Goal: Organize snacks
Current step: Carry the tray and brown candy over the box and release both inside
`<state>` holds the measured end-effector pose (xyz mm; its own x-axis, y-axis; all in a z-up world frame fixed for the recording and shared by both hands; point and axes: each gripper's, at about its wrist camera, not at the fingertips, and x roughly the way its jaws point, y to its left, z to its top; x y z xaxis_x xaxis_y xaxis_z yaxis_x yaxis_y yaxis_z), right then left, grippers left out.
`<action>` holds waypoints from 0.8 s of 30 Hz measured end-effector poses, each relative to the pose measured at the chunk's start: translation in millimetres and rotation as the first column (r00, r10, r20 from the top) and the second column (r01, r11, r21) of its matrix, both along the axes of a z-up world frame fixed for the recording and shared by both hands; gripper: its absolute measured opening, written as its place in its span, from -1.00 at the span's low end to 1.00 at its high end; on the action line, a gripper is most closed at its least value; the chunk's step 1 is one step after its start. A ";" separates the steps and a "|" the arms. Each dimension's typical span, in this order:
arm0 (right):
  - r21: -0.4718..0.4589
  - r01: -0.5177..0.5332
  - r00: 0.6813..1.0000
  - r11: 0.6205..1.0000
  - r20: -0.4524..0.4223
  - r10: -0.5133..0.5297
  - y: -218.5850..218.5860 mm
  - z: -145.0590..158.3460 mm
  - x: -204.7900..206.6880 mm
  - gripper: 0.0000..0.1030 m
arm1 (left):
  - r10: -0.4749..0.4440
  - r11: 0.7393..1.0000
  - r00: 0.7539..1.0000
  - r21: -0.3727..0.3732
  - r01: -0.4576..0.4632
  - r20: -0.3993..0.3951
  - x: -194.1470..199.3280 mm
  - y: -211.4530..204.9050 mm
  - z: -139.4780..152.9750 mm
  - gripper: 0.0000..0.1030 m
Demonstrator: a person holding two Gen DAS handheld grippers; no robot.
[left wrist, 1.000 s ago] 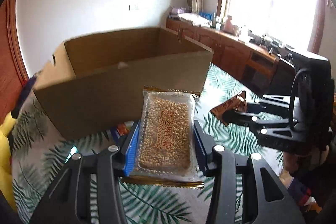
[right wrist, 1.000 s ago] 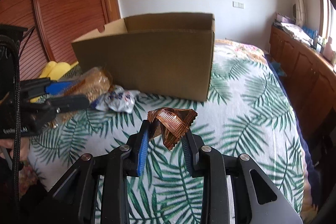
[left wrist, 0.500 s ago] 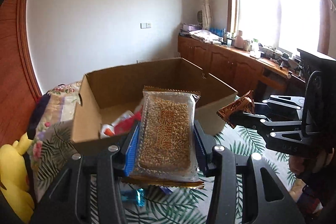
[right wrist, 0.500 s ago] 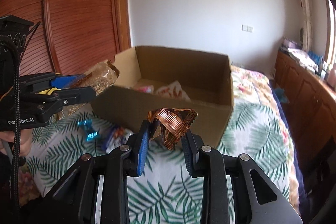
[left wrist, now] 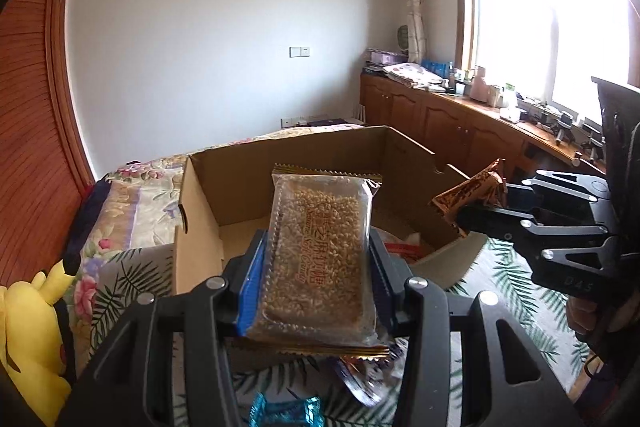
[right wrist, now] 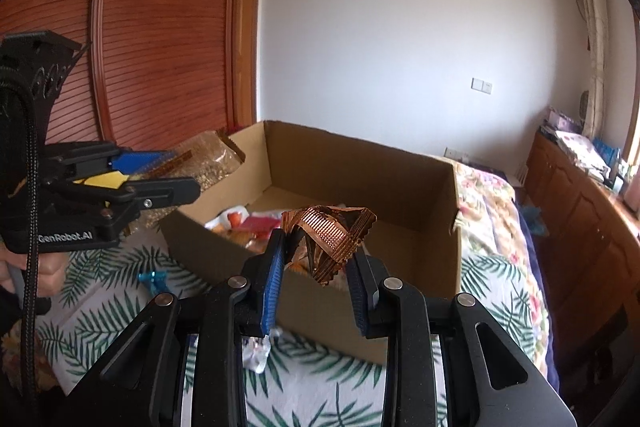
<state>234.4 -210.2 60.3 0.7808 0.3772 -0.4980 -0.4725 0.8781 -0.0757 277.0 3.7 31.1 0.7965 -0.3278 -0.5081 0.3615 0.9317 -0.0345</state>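
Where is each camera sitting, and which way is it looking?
Left wrist: sits on the left tool, looks along its fingers at the grain bar it grips, the box beyond; the right tool shows.
Right wrist: sits on the right tool, looks past its brown wrapper into the box; the left tool and a hand show.
Both share the box and both snacks.

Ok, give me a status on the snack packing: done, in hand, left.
Done: several packets already lie inside the cardboard box. In hand: the left tool is clamped on a puffed-grain bar, the right tool on a copper-brown wrapper, both held over the box, unreleased. Left: a blue candy and other wrappers on the leaf-print cloth.
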 end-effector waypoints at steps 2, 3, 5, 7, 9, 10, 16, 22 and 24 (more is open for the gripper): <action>0.007 0.000 1.000 1.000 -0.004 0.000 0.8 -0.8 6.9 -0.45 | 0.005 1.000 1.000 -0.008 -0.005 -0.008 7.2 1.0 -1.8 -0.11; 0.010 0.001 1.000 1.000 -0.006 -0.001 1.2 -1.6 10.8 -0.45 | 0.007 1.000 1.000 -0.009 -0.007 -0.013 10.9 1.4 -3.3 -0.11; 0.016 0.004 1.000 1.000 -0.011 -0.004 -1.0 -3.6 16.2 -0.45 | 0.013 1.000 1.000 0.000 -0.013 -0.017 17.8 0.7 -6.7 -0.11; 0.016 0.009 1.000 1.000 -0.018 -0.008 0.6 -6.9 21.1 -0.45 | 0.015 1.000 1.000 0.001 -0.015 -0.024 24.0 0.2 -10.1 -0.11; 0.019 0.011 1.000 1.000 -0.027 -0.010 0.0 -9.9 25.8 -0.45 | 0.014 1.000 0.999 -0.002 -0.014 -0.029 28.4 -1.7 -12.1 -0.11; 0.018 0.013 0.999 1.000 -0.032 -0.012 0.2 -10.7 28.8 -0.45 | 0.014 1.000 0.999 -0.002 -0.015 -0.031 31.0 -1.3 -14.2 -0.11; 0.030 0.021 0.998 0.999 -0.053 -0.020 2.1 -15.7 42.4 -0.45 | 0.012 1.000 0.999 -0.007 -0.012 -0.042 41.1 -6.8 -21.6 -0.11; 0.036 0.025 0.997 0.999 -0.073 -0.022 3.1 -19.8 52.9 -0.44 | 0.013 1.000 0.999 -0.009 -0.014 -0.052 46.8 -10.5 -25.8 -0.07; 0.036 0.025 0.997 0.999 -0.076 -0.022 3.5 -21.1 53.4 -0.44 | 0.014 1.000 0.999 -0.010 -0.015 -0.052 48.2 -10.7 -26.9 -0.05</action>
